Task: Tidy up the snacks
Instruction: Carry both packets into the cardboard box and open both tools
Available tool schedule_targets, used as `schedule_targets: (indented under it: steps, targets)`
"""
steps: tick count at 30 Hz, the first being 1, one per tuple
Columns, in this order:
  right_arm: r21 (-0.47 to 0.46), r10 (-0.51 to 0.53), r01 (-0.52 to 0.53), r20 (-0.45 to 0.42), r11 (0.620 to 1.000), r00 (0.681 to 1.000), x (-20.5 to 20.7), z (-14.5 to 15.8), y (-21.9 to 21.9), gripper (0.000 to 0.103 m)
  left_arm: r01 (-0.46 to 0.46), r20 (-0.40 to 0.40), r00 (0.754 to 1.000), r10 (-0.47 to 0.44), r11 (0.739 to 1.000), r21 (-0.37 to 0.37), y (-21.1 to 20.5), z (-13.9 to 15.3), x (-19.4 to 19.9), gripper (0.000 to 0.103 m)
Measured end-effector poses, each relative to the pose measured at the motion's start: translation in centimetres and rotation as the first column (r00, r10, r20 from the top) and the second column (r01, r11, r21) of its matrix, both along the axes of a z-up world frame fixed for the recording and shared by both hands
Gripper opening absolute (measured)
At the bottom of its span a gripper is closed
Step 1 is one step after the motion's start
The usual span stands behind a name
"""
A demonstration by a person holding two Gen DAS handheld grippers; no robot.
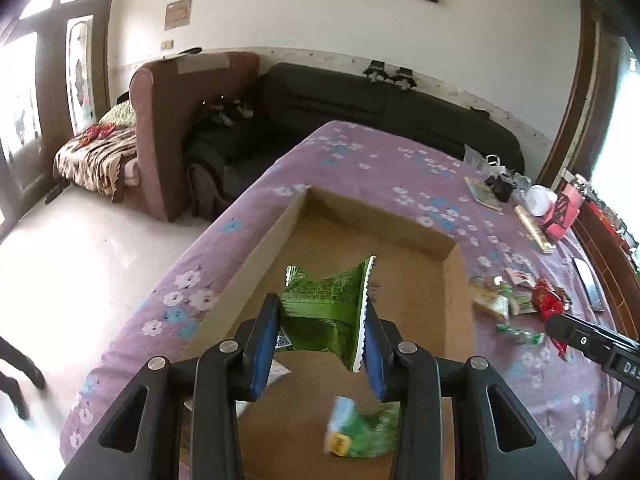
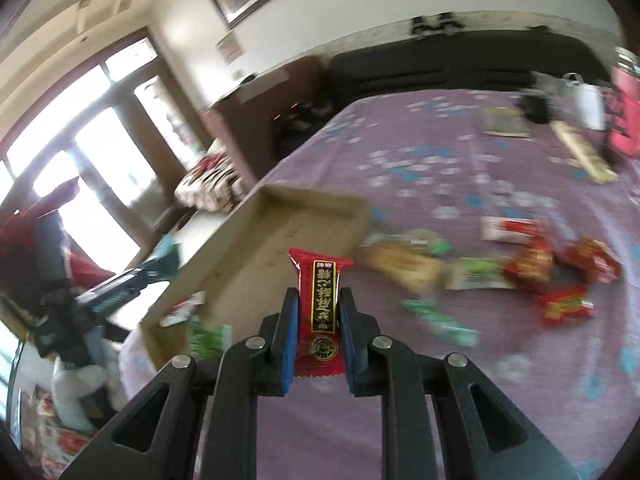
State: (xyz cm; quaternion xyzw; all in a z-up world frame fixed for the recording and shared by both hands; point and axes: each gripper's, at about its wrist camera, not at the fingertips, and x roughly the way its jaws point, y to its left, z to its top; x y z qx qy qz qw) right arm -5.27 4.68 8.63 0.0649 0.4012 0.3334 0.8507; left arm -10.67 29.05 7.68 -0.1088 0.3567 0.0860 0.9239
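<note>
My left gripper [image 1: 320, 320] is shut on a green snack packet [image 1: 324, 312] and holds it above the open cardboard box [image 1: 456, 276]. Another green packet [image 1: 360, 428] lies in the box near me. My right gripper [image 2: 318, 312] is shut on a red candy packet [image 2: 320, 304] with gold lettering, held upright over the purple cloth beside the box [image 2: 288, 236]. The left gripper [image 2: 120, 284] shows at the left of the right wrist view with its green packet. Loose red and green snacks [image 2: 520, 272] lie on the cloth to the right; they also show in the left wrist view [image 1: 516, 300].
The table has a purple flowered cloth [image 1: 400, 168]. At its far right stand a white cup [image 1: 540, 200], a pink box [image 1: 564, 212], a long wrapped bar [image 1: 536, 232] and a flat packet [image 1: 484, 194]. A black sofa [image 1: 380, 104] and brown armchair [image 1: 168, 120] stand behind.
</note>
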Motion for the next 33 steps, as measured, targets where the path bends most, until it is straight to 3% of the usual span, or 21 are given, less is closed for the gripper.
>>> schedule_targets:
  steps: [9, 15, 24, 29, 33]
  targets:
    - [-0.070, 0.081, -0.089, -0.109, 0.994, 0.991, 1.9, -3.7, 9.5, 0.018, -0.019, -0.073, 0.997, 0.017, 0.999, -0.029, 3.6, -2.2, 2.3, 0.040]
    - [-0.118, 0.096, -0.109, -0.112, 0.987, 0.989, 2.4, -5.1, 12.5, 0.019, -0.007, -0.098, 0.995, 0.003, 0.999, -0.036, 4.3, -3.1, 3.3, 0.041]
    - [-0.147, 0.106, -0.110, -0.033, 0.983, 0.994, 1.6, -3.6, 12.9, 0.030, 0.014, -0.081, 0.997, -0.016, 0.999, -0.032, 3.7, -2.2, 3.0, 0.053]
    - [-0.123, 0.068, -0.071, -0.029, 0.990, 0.997, 1.0, -2.8, 10.4, 0.034, 0.013, -0.038, 0.999, -0.014, 1.000, -0.028, 2.7, -0.7, 1.4, 0.066]
    - [-0.133, 0.017, -0.020, -0.020, 0.991, 1.000, 1.0, -2.1, 8.2, 0.034, -0.002, -0.036, 0.999, 0.001, 1.000, -0.014, 1.9, -0.1, 0.8, 0.067]
